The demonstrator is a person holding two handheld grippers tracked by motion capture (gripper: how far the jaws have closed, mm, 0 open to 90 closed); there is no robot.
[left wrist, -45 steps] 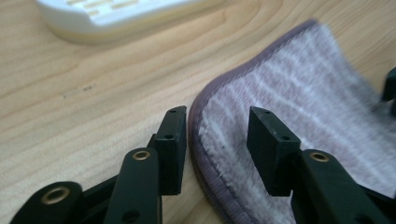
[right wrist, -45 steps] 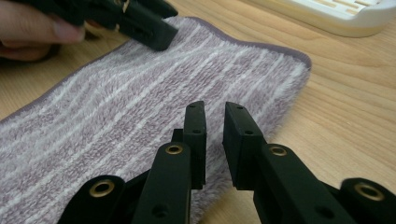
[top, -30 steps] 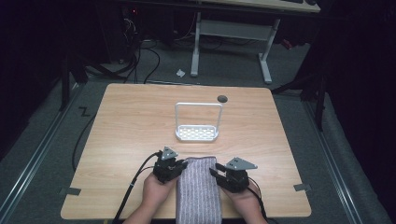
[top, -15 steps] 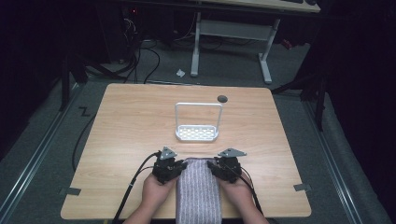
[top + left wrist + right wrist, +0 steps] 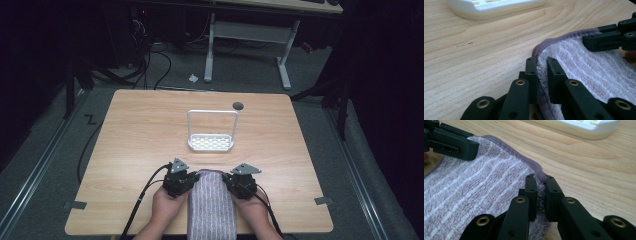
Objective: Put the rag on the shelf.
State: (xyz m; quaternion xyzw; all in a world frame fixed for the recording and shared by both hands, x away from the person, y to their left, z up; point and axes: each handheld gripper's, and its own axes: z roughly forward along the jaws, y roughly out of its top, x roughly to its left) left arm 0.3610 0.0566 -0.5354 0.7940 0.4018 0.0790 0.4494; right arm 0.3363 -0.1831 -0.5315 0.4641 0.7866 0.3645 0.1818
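Observation:
A lilac striped towel [image 5: 211, 205] lies at the table's near edge and hangs over it toward the person. My left gripper [image 5: 192, 178] is shut on the towel's far left corner; in the left gripper view the towel [image 5: 584, 65] edge is pinched between that gripper [image 5: 542, 72]'s black jaws. My right gripper [image 5: 229, 180] is shut on the far right corner, and the right gripper view has the towel [image 5: 474, 192] hem clamped in the gripper [image 5: 541, 192]. Both corners sit low over the wood.
A white perforated tray with an upright wire frame [image 5: 211, 142] stands mid-table, just beyond the towel; its rim [image 5: 499, 10] appears in both gripper views [image 5: 584, 131]. A small dark round hole [image 5: 238, 105] is near the far edge. Cables trail off the front left.
My right gripper has slid left to the towel's far right corner and closed on it. The left gripper stayed on its corner. The towel's far end is narrower now.

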